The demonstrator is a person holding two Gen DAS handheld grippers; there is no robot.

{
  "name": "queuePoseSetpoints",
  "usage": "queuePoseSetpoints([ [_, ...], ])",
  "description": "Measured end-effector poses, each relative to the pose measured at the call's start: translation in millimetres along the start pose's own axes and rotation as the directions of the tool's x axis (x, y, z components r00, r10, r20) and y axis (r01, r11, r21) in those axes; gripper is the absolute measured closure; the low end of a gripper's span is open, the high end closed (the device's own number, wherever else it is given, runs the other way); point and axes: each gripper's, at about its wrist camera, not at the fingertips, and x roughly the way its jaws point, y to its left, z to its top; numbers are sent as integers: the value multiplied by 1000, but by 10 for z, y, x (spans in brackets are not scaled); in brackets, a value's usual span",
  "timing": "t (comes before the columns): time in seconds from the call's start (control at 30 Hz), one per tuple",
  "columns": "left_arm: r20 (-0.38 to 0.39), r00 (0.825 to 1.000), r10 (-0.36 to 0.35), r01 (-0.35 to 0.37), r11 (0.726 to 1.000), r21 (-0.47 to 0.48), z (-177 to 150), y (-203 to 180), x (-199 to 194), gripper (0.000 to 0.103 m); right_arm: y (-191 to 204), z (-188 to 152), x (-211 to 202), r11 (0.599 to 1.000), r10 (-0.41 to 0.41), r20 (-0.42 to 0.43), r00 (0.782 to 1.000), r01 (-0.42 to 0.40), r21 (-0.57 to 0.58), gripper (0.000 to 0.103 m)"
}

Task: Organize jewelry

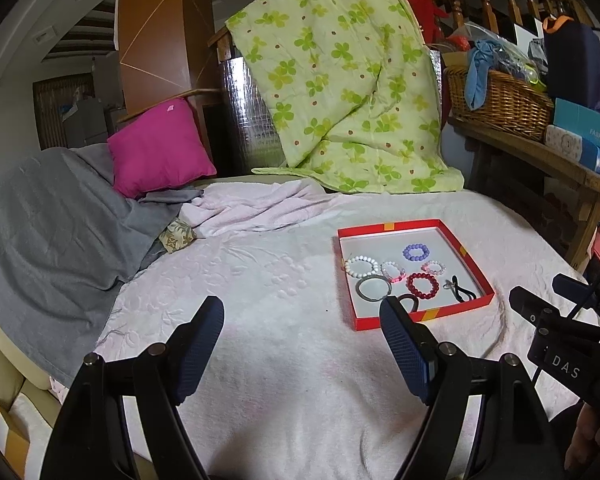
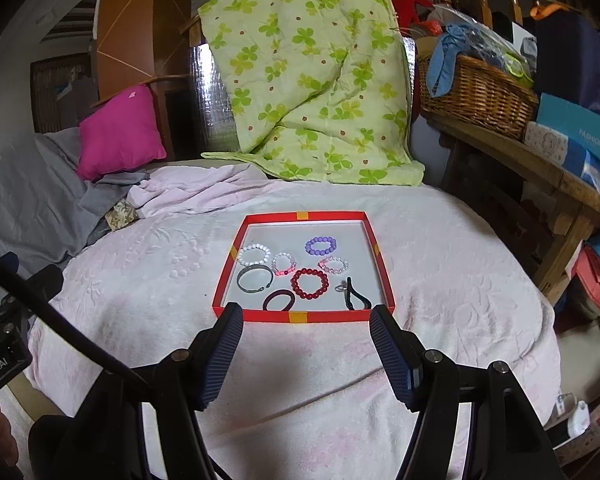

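While both pairs of fingers stood spread wide and held nothing, the right gripper hovered just short of the near wall of the red tray, and the left gripper hung beside it, over bare pink blanket to the tray's left. Inside the tray lay all the jewelry in view: a white bead bracelet, a grey bangle, a clear and pink bracelet, a dark red bead bracelet, a purple bead bracelet, a pale pink bracelet, a dark hair band and a black looped cord with a small metal ring. Most pieces lay apart, a few just touching. No piece showed on the blanket outside the tray. By that, the gathering looked done or nearly so; any finer sorting inside the tray, if wanted, remained.
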Motion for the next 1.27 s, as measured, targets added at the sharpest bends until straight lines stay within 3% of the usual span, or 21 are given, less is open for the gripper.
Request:
queuePoseSetpoints([
  [0.7, -11, 1000, 4, -3, 998, 68, 140, -336, 106, 22, -364, -7, 177, 998, 19, -6, 1000, -19, 66, 33],
  [1.27, -12, 999, -47, 47, 997, 58, 106, -255, 329, 22, -291, 43, 354, 998, -11, -32, 999, 13, 64, 33],
])
